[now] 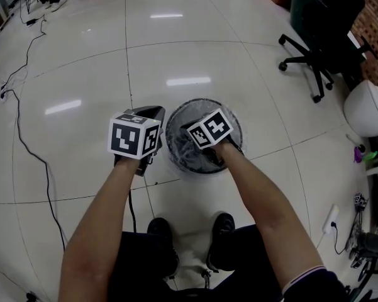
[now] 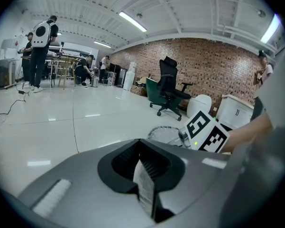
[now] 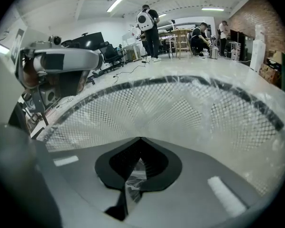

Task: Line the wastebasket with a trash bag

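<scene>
A round black mesh wastebasket (image 1: 176, 145) stands on the tiled floor, just ahead of the person's feet. A clear trash bag (image 1: 187, 113) lies inside it and over its rim. My right gripper (image 1: 204, 134) reaches into the basket from the near side, its marker cube on top. Seen close, my right gripper (image 3: 140, 163) is shut on a crinkled fold of the trash bag (image 3: 133, 184), with the mesh wall (image 3: 180, 113) just ahead. My left gripper (image 1: 154, 111) hovers left of the basket, apart from it. Its jaws (image 2: 142, 158) are shut, and I cannot make out film between them.
A black office chair (image 1: 314, 55) and a white bin (image 1: 368, 109) stand at the right. Cables (image 1: 25, 143) run along the floor at the left, and a power strip (image 1: 331, 218) lies at the lower right. People (image 2: 40, 37) stand far off by tables.
</scene>
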Demonstrator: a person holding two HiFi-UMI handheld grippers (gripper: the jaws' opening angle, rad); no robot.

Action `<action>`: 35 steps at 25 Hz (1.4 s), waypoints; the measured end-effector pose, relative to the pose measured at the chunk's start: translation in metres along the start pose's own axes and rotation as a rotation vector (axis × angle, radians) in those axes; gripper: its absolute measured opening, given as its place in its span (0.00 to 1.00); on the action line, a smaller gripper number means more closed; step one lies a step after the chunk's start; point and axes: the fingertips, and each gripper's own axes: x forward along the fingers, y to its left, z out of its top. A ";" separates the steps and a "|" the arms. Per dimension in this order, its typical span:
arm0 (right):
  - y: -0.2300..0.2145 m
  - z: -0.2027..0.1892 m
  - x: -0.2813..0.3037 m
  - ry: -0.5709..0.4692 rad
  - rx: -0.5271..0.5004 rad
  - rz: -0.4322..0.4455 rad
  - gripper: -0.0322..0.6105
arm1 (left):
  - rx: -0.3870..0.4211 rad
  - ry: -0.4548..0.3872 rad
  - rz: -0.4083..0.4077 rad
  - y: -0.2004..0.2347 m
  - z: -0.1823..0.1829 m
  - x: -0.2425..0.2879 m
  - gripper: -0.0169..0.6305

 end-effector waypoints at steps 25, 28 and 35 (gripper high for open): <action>0.041 0.066 -0.065 -0.381 -0.047 0.068 0.05 | 0.059 -0.007 0.016 -0.030 0.011 -0.019 0.04; 0.047 0.072 -0.078 -0.406 -0.061 0.066 0.05 | 0.064 -0.013 0.019 -0.034 0.014 -0.023 0.04; 0.049 0.073 -0.119 -0.471 -0.069 0.023 0.05 | 0.075 -0.035 0.040 -0.045 0.018 -0.038 0.04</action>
